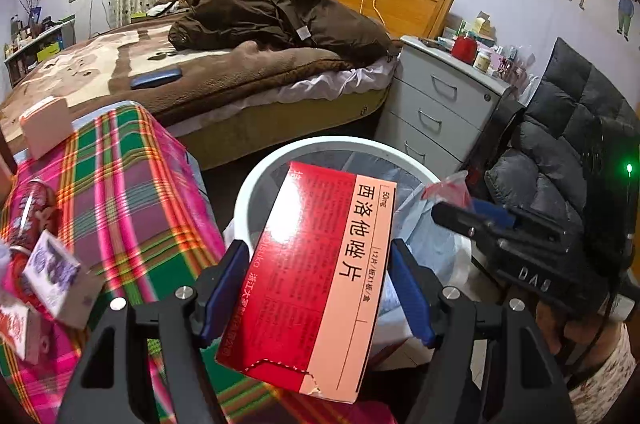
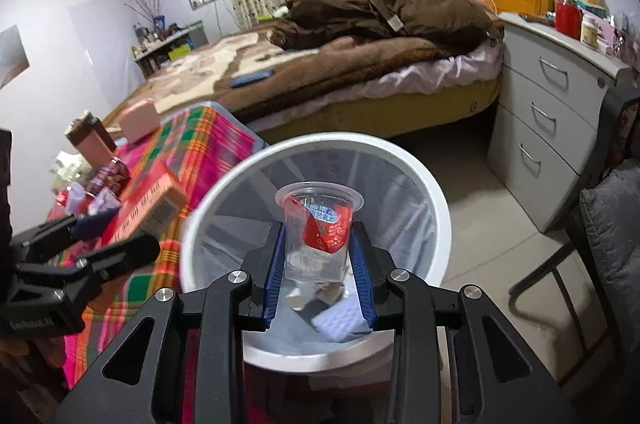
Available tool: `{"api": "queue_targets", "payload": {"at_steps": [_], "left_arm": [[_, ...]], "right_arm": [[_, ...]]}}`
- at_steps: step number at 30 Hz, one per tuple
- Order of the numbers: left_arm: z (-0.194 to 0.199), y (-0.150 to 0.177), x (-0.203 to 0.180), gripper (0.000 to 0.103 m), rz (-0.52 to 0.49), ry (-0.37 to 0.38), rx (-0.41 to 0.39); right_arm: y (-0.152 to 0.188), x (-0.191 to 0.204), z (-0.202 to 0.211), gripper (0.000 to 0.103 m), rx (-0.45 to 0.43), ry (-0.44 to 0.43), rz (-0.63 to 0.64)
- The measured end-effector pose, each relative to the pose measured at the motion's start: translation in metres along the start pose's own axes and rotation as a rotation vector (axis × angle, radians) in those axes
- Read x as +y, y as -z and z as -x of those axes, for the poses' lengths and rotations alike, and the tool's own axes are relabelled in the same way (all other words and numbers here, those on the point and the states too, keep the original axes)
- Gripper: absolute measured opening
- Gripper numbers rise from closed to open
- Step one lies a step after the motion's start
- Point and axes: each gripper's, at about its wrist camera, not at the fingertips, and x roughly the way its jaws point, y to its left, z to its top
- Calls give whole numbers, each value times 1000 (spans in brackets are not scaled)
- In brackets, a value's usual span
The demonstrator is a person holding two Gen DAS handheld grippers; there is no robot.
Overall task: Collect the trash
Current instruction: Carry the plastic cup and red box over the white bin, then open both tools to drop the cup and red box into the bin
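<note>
I find my left tongs (image 1: 320, 288) clenched on a red medicine box (image 1: 316, 276), held above the near rim of the white bin (image 1: 256, 191), beside the plaid-covered surface (image 1: 132, 191). My right tongs (image 2: 319, 272) grasp a clear plastic cup (image 2: 318, 228) with a red wrapper inside, directly over the bin's (image 2: 416, 159) opening.

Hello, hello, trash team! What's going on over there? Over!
Left hand-held gripper shut on red medicine box. Right hand-held gripper shut on clear plastic cup. Both over white bin. Nothing blocking.
</note>
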Motion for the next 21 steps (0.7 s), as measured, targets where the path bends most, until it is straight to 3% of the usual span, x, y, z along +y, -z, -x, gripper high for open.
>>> {"api": "queue_targets", "payload": {"at_steps": [12,13,14,16,21], "left_arm": [[-24,-5,-10,74,12,73,21],[-24,-6,-11,76,10,71,21],[-24,-6,-12,77,8,70,19],[-23,-7,-11,78,14,79,16],[-17,-7,-6,79,32,66,7]], "right_arm": [[-1,-19,-18,34,56,68,14],[0,-20,-19,40,58,73,17],[0,-20,-20,53,63,81,20],[1,-21,-20,69,64,81,22],[1,-24,-17,69,58,85,11]]}}
